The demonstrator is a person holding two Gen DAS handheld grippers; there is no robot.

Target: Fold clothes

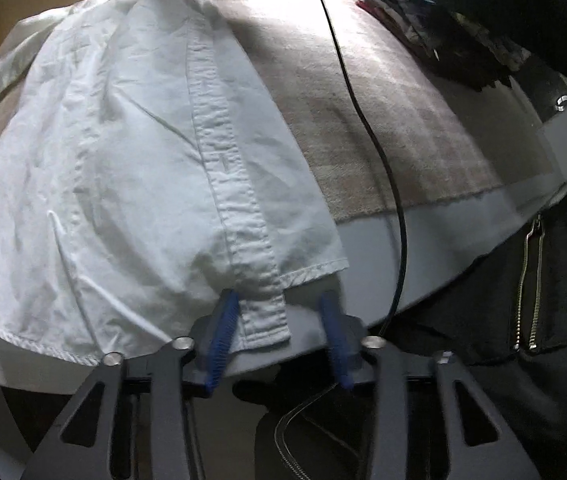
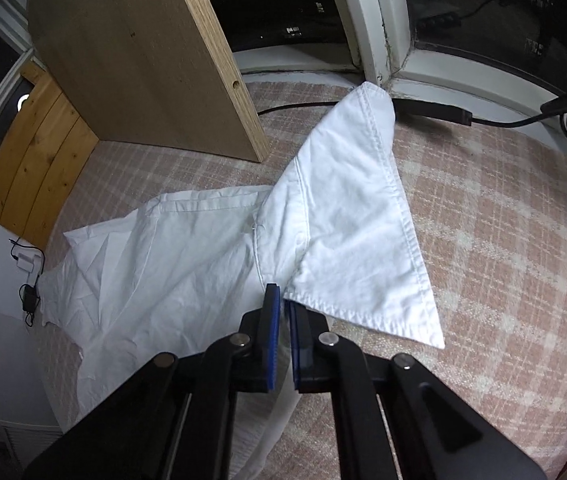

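Two grippers in view, both angled steeply down over the work surface. We note a white shirt (image 1: 131, 168) spread across a pink plaid blanket (image 2: 503, 216); in the left wrist view its hem reaches past the blanket's near edge onto the bare white table rim (image 1: 423, 248). Open blanket lies to the right of the shirt, crossed by a black cable (image 1: 363, 120). A dark jacket with a zipper (image 1: 531, 280) crowds the lower right, just beside the table edge.

Left gripper (image 1: 279, 320): we see the blue pads standing apart, the button placket's end (image 1: 263, 312) between them. The left pad touches the cloth edge; the right pad is clear of it. No clamp visible.

Right gripper (image 2: 285, 308): we see the jaws drawn nearly together on the shirt's edge just beside the collar (image 2: 363, 220), which fans out up and to the right. A wooden board (image 2: 135, 52) stands at the back left, and a window frame (image 2: 383, 32) bounds the far side. Clear blanket lies to the right of the collar.
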